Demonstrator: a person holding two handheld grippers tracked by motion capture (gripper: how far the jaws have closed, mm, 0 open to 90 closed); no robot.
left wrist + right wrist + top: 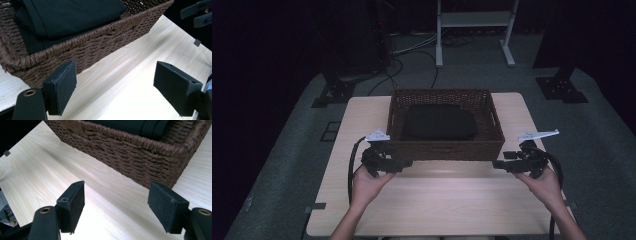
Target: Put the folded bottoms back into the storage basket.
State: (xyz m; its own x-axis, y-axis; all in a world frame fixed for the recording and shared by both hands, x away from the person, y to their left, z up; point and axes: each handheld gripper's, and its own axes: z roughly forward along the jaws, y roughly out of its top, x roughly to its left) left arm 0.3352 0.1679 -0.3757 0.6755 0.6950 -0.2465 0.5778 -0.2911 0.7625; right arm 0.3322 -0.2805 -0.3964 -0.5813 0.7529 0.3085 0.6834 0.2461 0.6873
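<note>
- Your left gripper (403, 165) sat at the brown wicker basket's (445, 149) near left corner, jaws spread with nothing between them.
- Your right gripper (497, 164) mirrored it at the near right corner, jaws likewise spread.
- From above, the basket stood mid-table (437, 200), holding a dark bundle (439, 122).
- Your gripper views showed that bundle as folded, probably cloth (62, 15), though the folds stayed murky.

Dark lab (floor cables (412, 50), stands (562, 87))
</note>
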